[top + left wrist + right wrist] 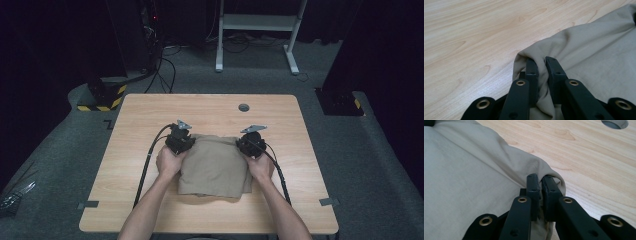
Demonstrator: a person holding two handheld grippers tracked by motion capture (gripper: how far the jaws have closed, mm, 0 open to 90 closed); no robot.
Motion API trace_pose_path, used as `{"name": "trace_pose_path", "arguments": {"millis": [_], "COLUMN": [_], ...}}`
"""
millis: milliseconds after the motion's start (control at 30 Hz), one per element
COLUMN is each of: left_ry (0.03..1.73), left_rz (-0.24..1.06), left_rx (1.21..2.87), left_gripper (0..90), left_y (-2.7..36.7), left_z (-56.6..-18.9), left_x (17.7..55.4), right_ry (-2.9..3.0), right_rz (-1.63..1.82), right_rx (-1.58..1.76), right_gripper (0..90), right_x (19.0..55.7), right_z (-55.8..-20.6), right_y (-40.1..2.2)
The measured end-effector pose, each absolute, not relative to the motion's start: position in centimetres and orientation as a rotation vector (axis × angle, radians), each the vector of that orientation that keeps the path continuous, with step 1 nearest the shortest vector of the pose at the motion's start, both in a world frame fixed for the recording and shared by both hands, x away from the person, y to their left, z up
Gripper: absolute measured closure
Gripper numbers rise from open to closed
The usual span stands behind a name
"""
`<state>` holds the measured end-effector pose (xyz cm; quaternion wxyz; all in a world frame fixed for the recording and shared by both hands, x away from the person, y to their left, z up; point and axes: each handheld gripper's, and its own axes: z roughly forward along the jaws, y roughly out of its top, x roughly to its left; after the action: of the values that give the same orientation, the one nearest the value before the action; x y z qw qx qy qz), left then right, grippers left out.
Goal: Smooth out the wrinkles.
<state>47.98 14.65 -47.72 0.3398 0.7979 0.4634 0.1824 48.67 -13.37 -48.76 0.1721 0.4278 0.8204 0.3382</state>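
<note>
while both hands sit low at the middle of the high view, the cloth (215, 167) lies folded in the centre of the tabletop (150, 112), a tan rectangle with its near edge toward the bottom of the frame. the left gripper (180, 141) is at the cloth's upper left corner and the right gripper (248, 144) at its upper right corner. in the left gripper view the jaws are pinching a bunched fold of cloth (584, 50) at lower centre, the fabric squeezed between the pads. in the right gripper view the jaws likewise clamp a rolled edge of cloth (469, 170), with bare wood to the right and a round hole (614, 123) at the upper right. it looks light, soft and limp, so it will likely sag and drape wherever it is unsupported, and thin layers may slip apart in a shallow pinch. corners and doubled edges seem the best hold, taking all layers together, both sides moved evenly.
</note>
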Motion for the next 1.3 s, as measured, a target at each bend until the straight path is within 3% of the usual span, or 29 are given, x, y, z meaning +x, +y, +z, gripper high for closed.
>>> {"name": "trace_pose_path", "arguments": {"millis": [433,600,767,833,967,1133,1300], "left_ry": [1.168,1.191,1.199,1.209,1.203,1.129,0.984], "left_rz": [0.432,0.422,0.391,0.403,0.467,0.526,0.468], "left_rx": [2.067,2.047,2.006,1.988,1.929,1.889,1.962], "left_gripper": [84.4,81.7,68.7,59.2,50.4,44.9,42.9], "left_y": [15.3,15.4,16.3,16.8,17.5,17.7,15.0], "left_z": [-48.5,-48.6,-48.4,-47.9,-46.3,-44.4,-44.6], "left_x": [44.9,45.8,45.9,45.7,44.8,42.9,41.3], "right_ry": [2.376,2.375,2.359,2.344,2.287,2.211,2.235], "right_rz": [0.997,1.002,0.987,0.992,1.043,1.144,1.274], "right_rx": [1.193,1.204,1.209,1.213,1.254,1.238,1.149], "right_gripper": [85.1,83.7,75.5,66.6,57.2,55.8,56.1], "right_x": [46.8,47.0,47.1,47.0,46.8,45.5,43.7], "right_z": [-49.8,-49.9,-49.9,-49.6,-48.7,-47.0,-46.3], "right_y": [-13.7,-13.8,-13.8,-14.2,-15.5,-16.5,-15.2]}}
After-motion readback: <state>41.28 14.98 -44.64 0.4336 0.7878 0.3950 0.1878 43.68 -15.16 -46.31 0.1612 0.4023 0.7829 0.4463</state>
